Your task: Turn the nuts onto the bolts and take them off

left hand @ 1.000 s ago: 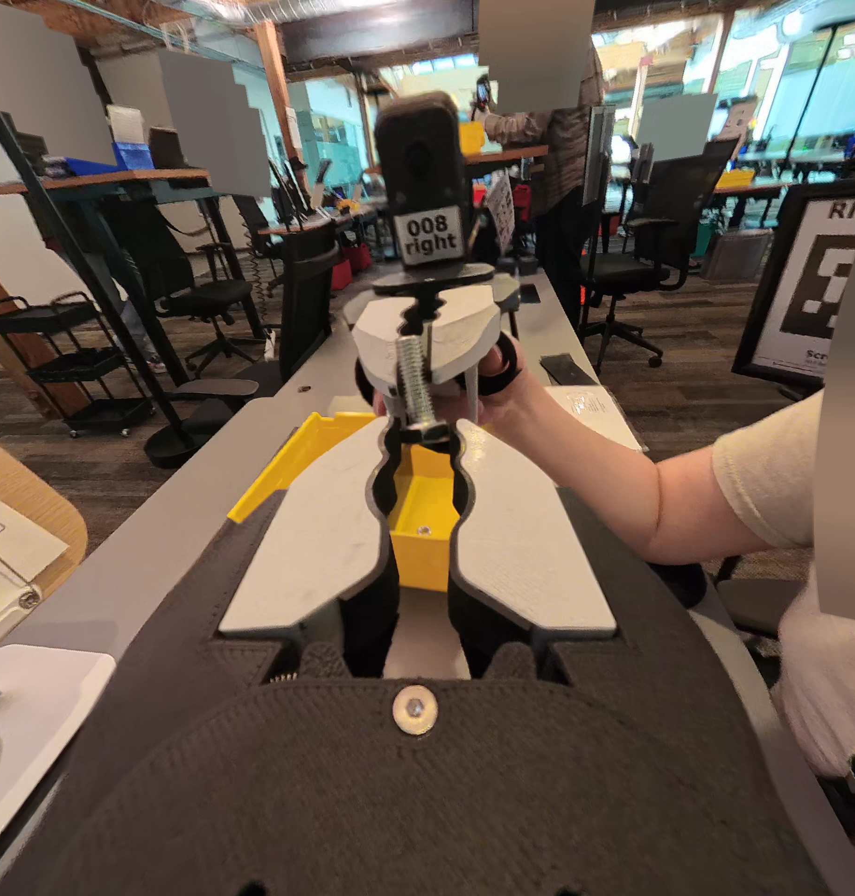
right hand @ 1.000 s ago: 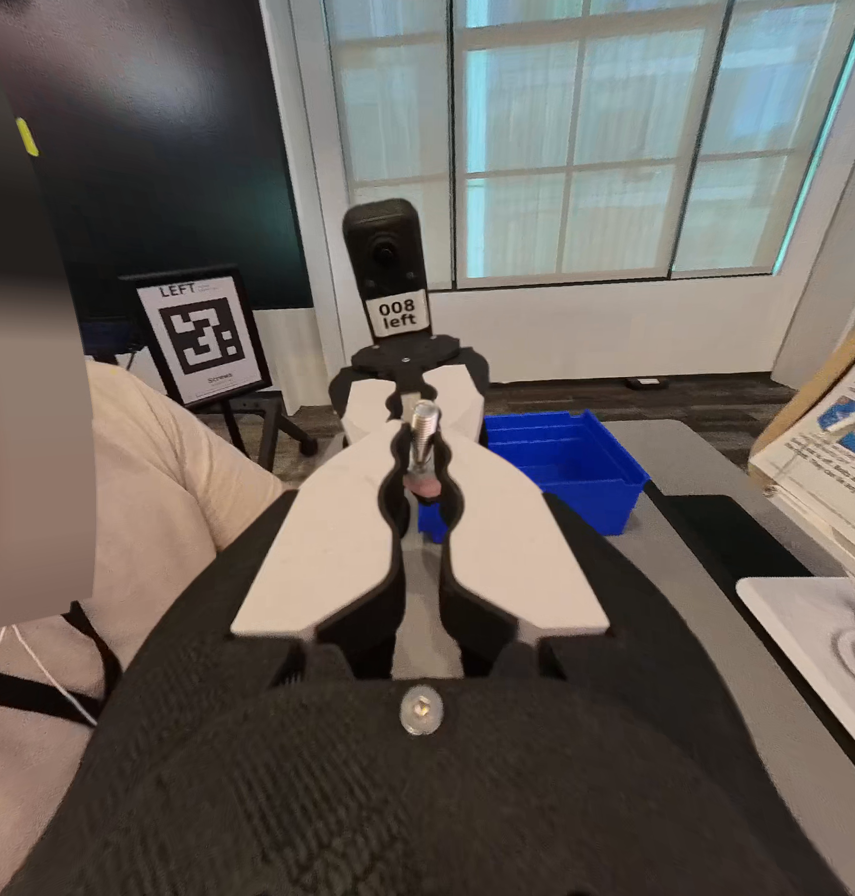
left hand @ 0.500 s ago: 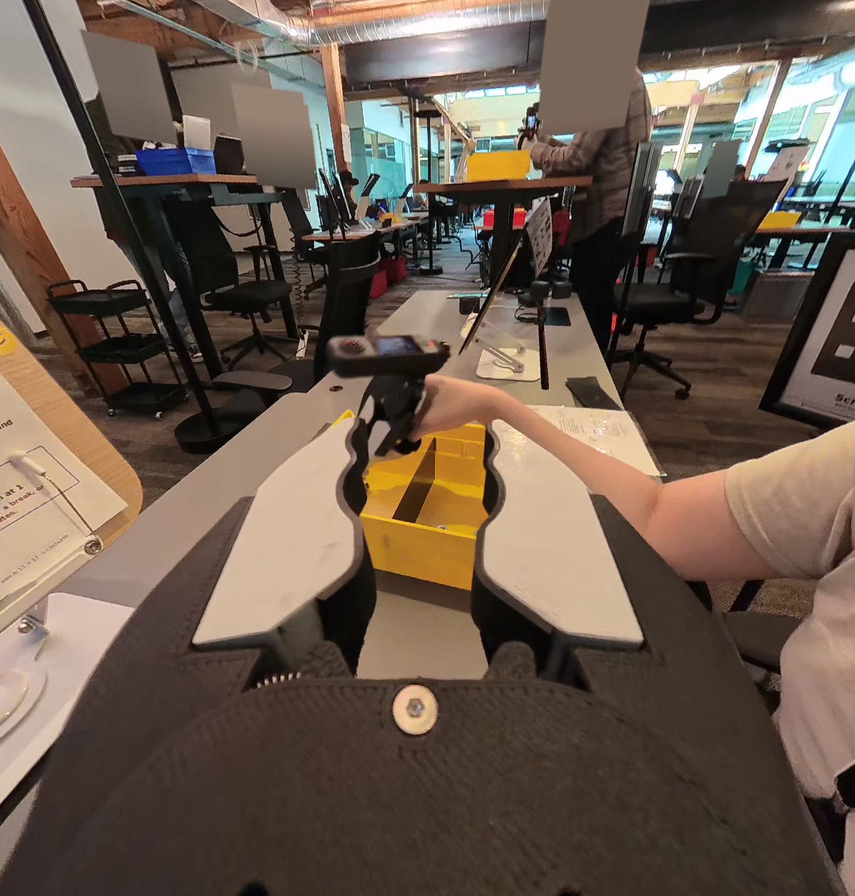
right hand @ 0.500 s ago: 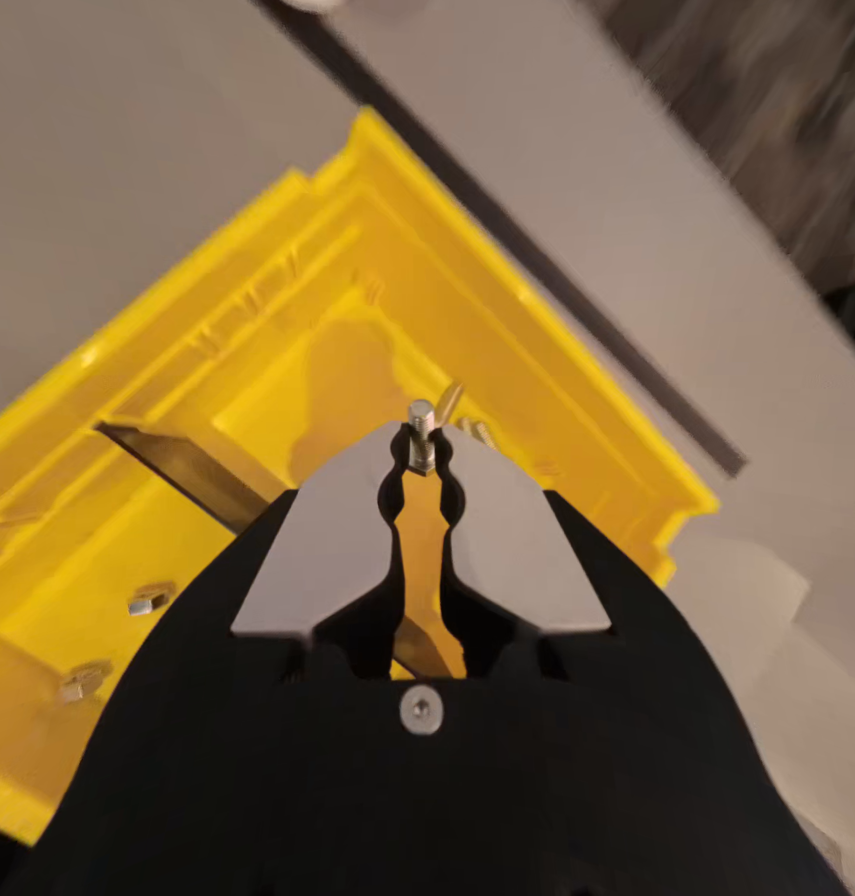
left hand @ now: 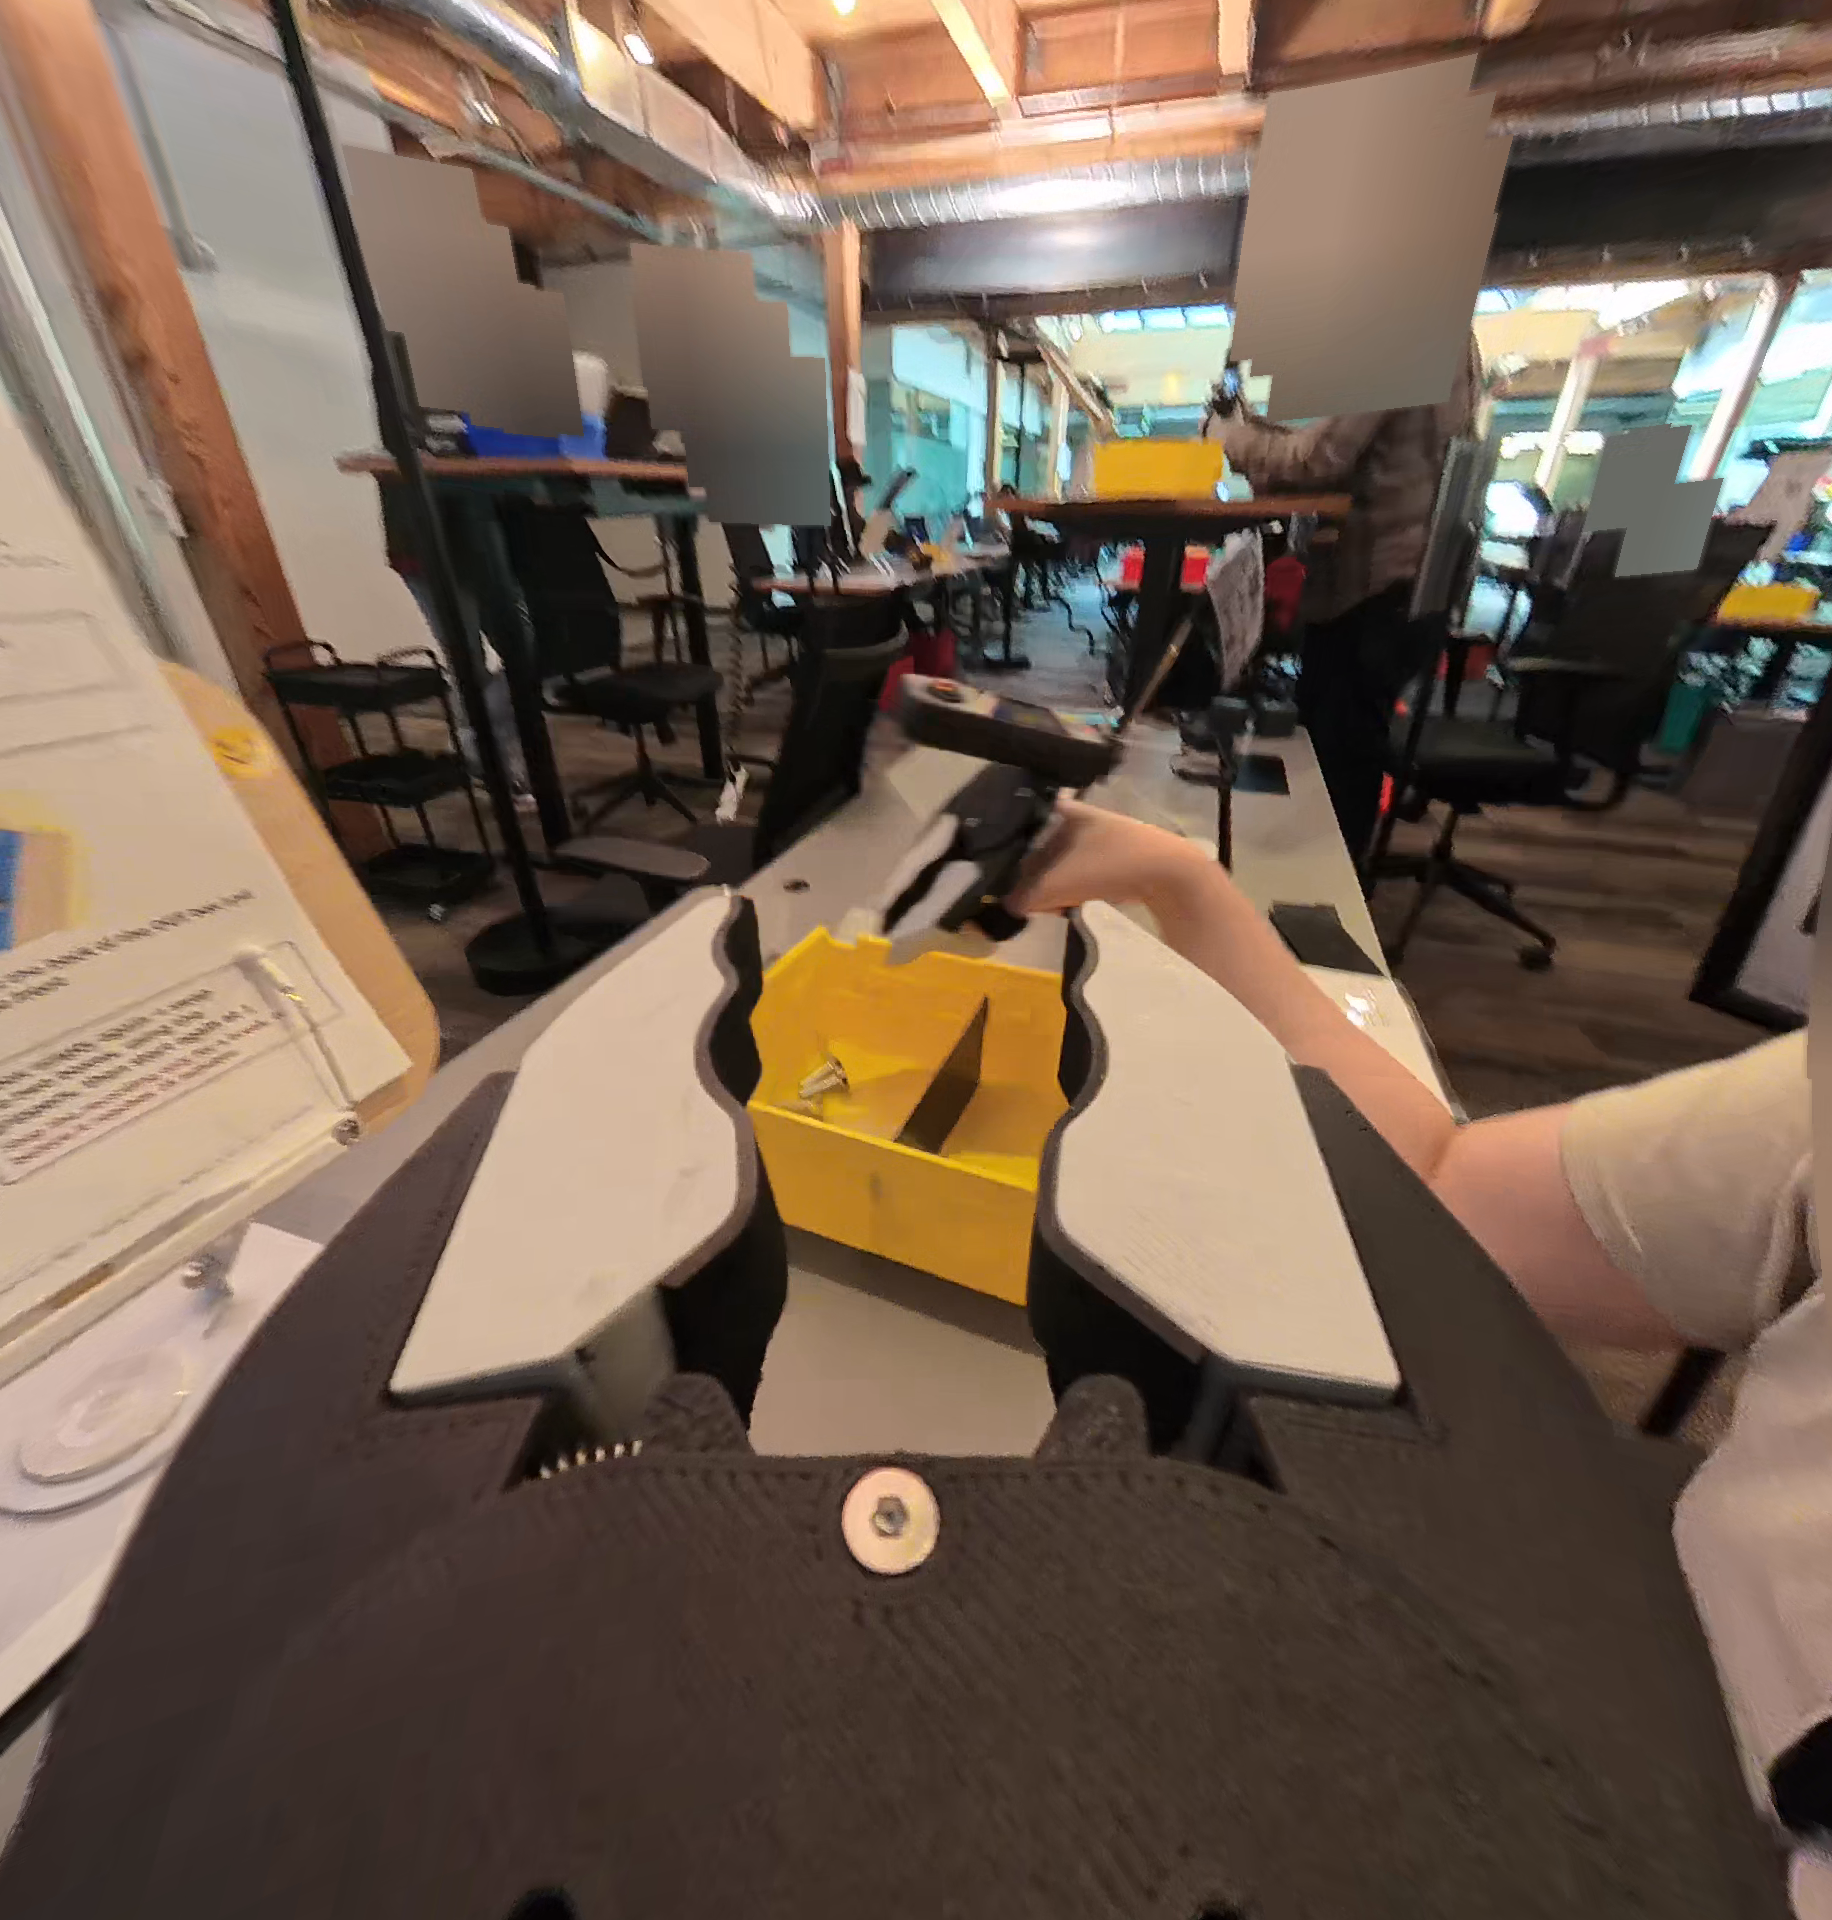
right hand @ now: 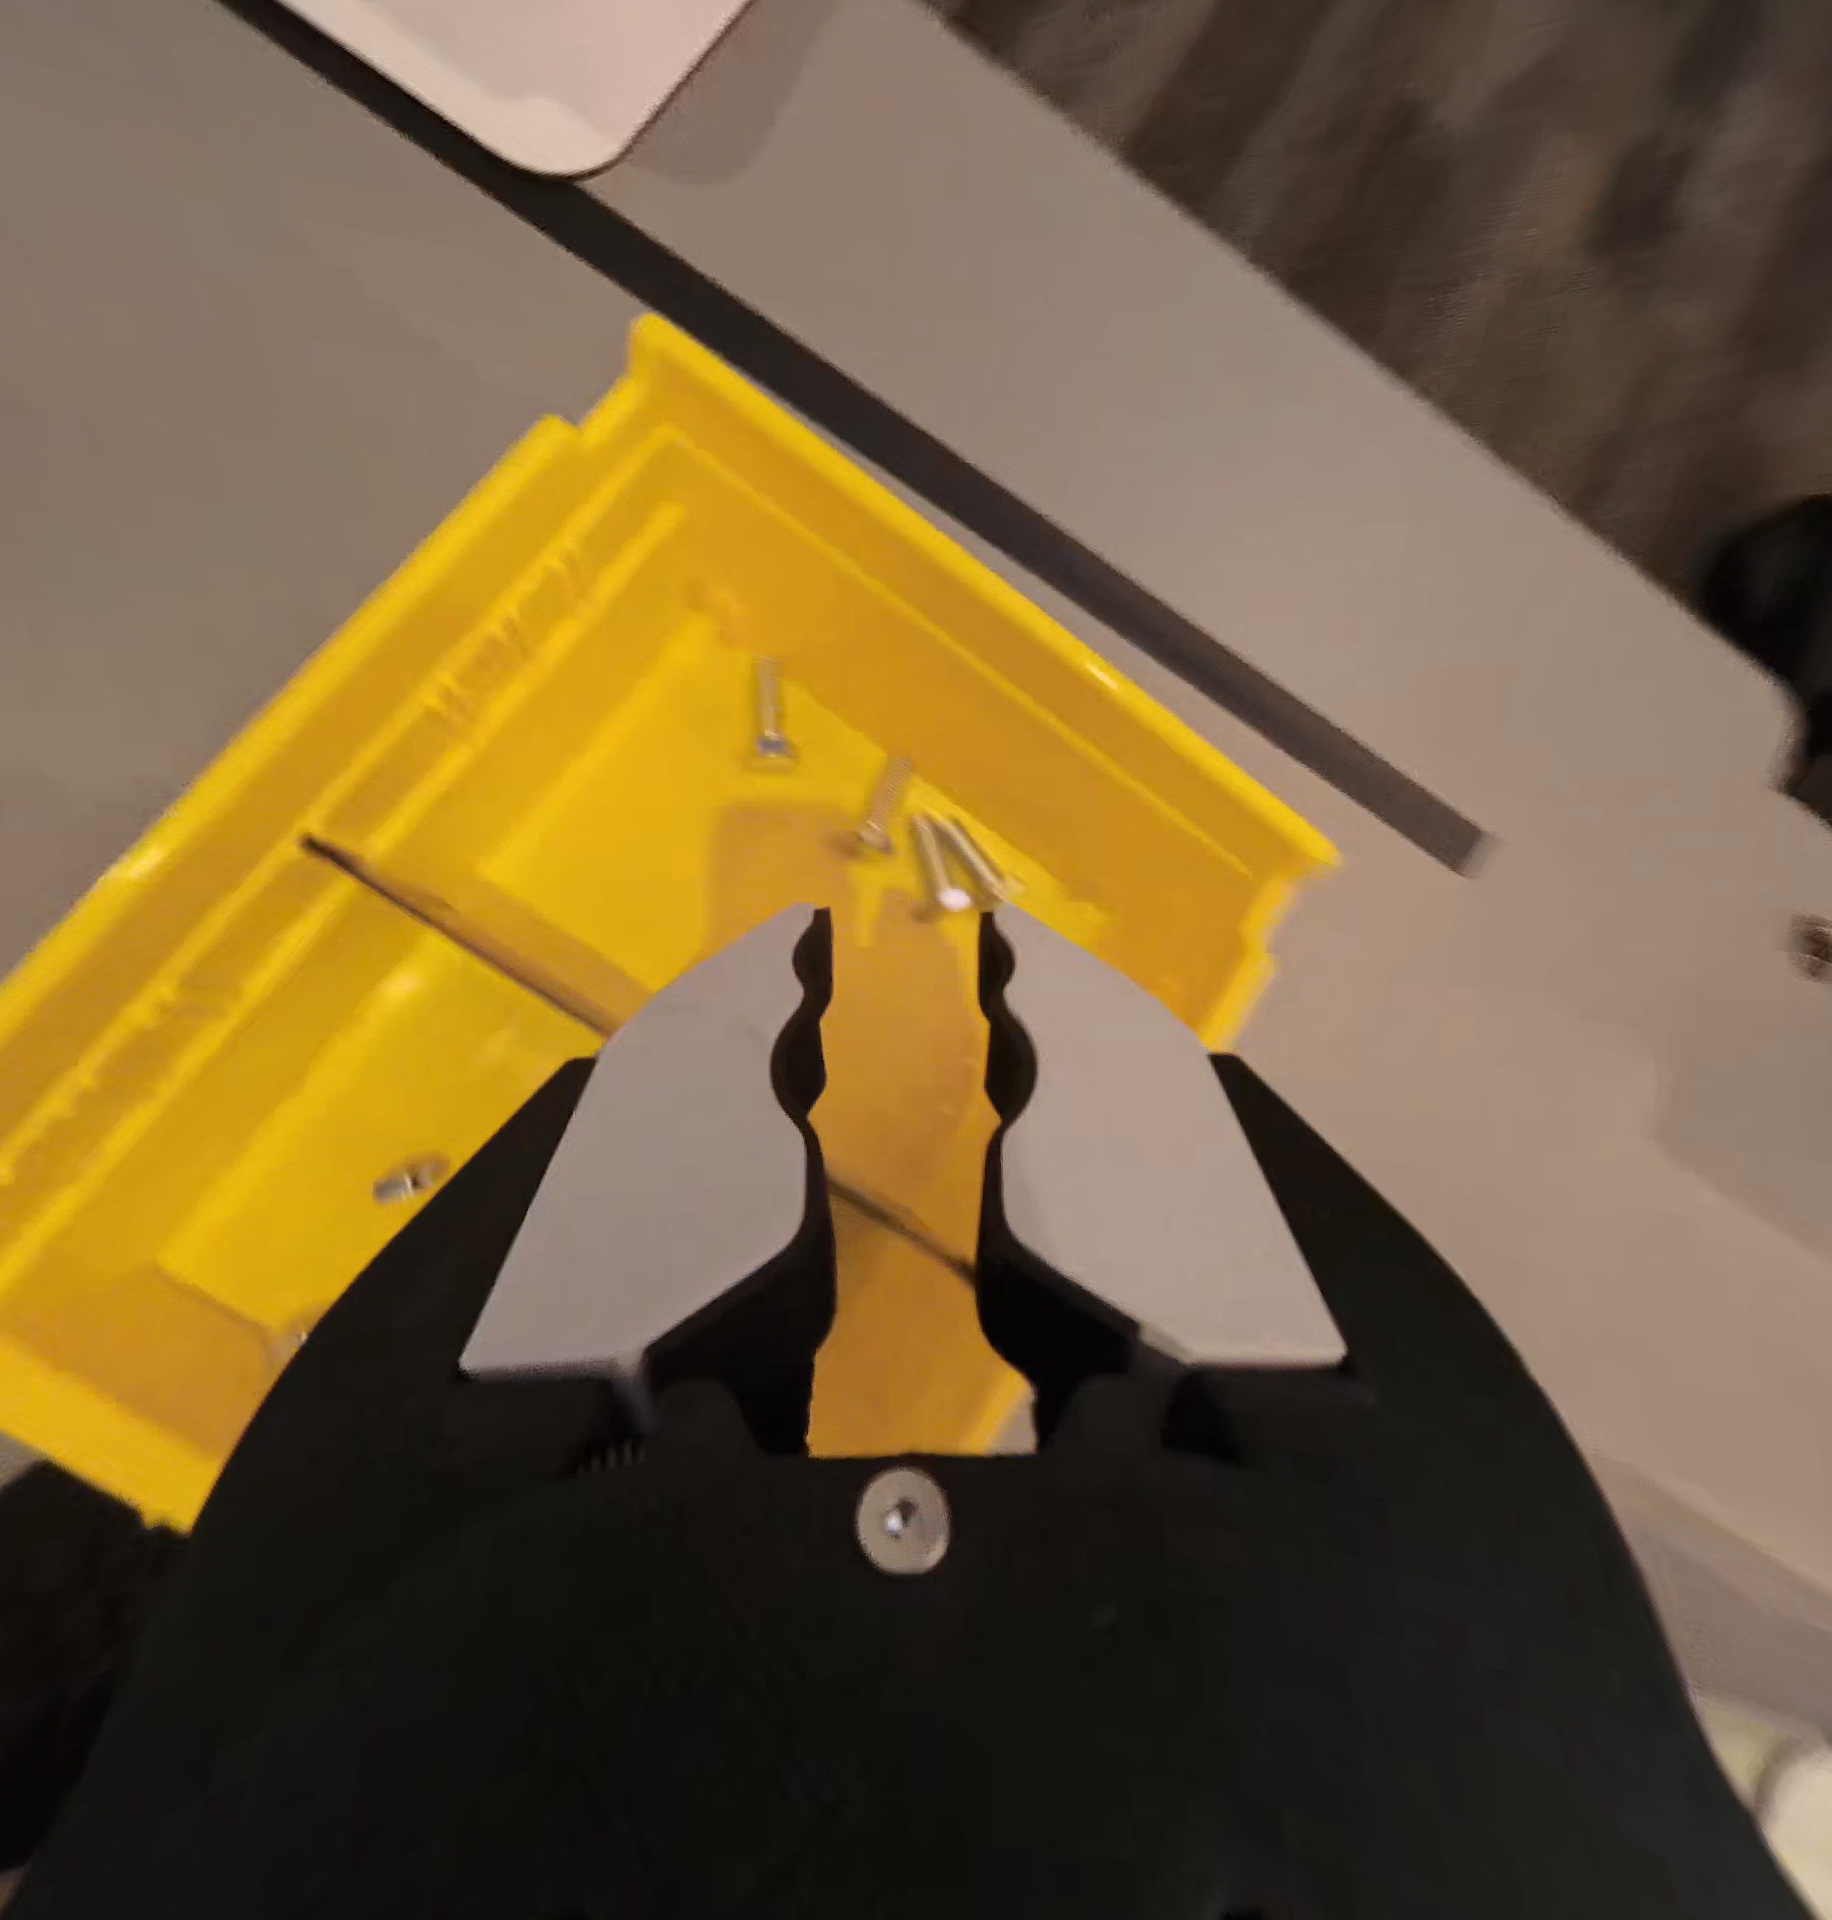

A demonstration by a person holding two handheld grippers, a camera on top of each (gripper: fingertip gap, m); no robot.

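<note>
A yellow bin (left hand: 891,1205) with a black divider (left hand: 953,1081) stands on the grey table just ahead of my left gripper (left hand: 907,925), which is open and empty. My right gripper (left hand: 927,904) hangs over the bin's far side, tilted down. In the right wrist view the right gripper (right hand: 899,920) is open and empty above the bin (right hand: 995,592). Several loose bolts (right hand: 943,862) lie in the compartment under its tips, and they also show in the left wrist view (left hand: 824,1081). A nut (right hand: 408,1184) lies in the other compartment.
A clear sign stand (left hand: 112,987) on a white base stands at the left edge of the table (left hand: 891,1361). The person's forearm (left hand: 1338,1049) reaches across from the right. A dark seam (right hand: 995,520) between table tops runs behind the bin. Chairs and desks fill the room beyond.
My left gripper let go of the nut and bolt and opened wide. My right gripper carried the bolt over the yellow bin, then opened; the bolt is no longer in it.
</note>
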